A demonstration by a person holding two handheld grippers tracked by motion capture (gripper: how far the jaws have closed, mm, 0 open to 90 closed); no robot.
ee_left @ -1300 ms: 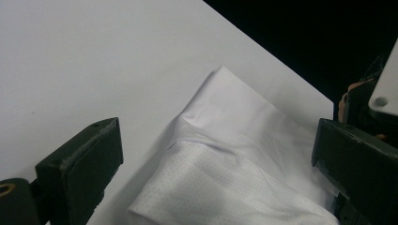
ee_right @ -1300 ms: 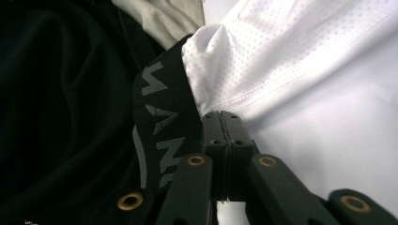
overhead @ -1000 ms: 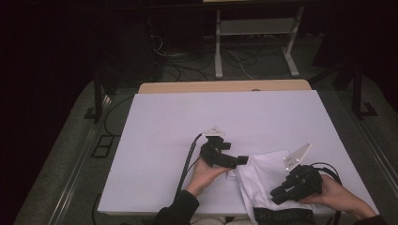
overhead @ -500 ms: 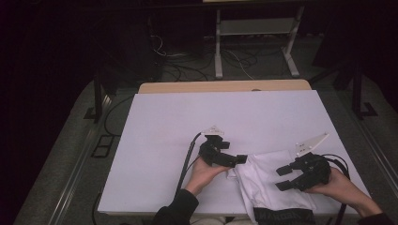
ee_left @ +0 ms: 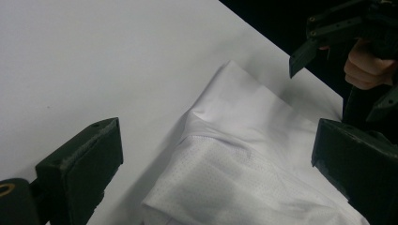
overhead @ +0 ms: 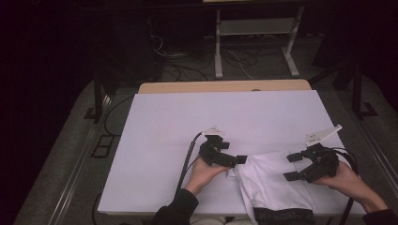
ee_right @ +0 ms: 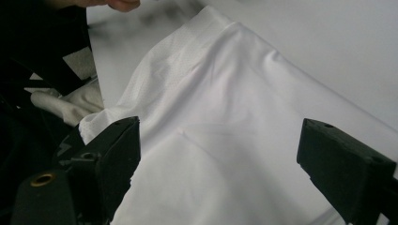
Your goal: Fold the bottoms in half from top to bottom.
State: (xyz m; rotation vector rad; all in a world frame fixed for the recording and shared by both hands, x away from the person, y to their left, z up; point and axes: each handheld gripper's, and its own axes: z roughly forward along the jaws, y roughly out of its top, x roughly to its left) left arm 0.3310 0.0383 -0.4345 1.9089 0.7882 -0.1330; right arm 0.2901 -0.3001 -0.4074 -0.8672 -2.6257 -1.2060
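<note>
White garment (overhead: pixel 270 180) lay at the tabletop's (overhead: pixel 187 122) 5 o'clock edge, part overhanging; left hand-held gripper (overhead: pixel 239 160) at its 9 o'clock side and right hand-held gripper (overhead: pixel 292 166) at 3 o'clock both gaped wide, holding nothing, apparently flanking it for spreading

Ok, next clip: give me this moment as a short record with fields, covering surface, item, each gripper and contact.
surface: white table
item: white garment, crumpled at the near edge, dark waistband hanging over it
left gripper: open, at the garment's left edge, jaws either side of a fold
right gripper: open, over the garment's right side
contact: neither jaw pair shut on cloth
</note>
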